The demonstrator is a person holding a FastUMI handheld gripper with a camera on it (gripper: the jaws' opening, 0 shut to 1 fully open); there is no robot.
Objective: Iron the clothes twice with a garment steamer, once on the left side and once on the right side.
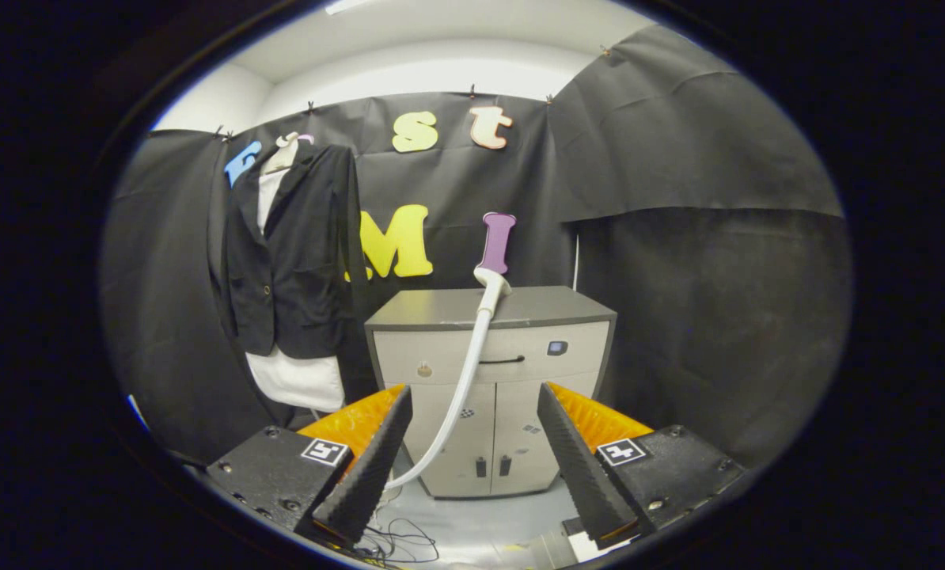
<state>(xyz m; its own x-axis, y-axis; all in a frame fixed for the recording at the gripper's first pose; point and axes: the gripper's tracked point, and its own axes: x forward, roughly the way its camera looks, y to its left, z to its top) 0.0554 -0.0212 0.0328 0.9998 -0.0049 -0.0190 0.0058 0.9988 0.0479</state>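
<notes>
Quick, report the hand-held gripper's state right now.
Hand-held gripper: open, holding nothing; its fingers stand wide apart, with the steamer hose and cabinet beyond them.

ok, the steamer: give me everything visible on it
The steamer shows as a white head resting on the front edge of the grey cabinet, with a white hose running from it. The hose looks like smooth plastic; it hangs down across the cabinet's front, curves toward the floor and passes behind one finger. Its base can't be made out. The gripper is open, well short of the head, touching nothing.
</notes>
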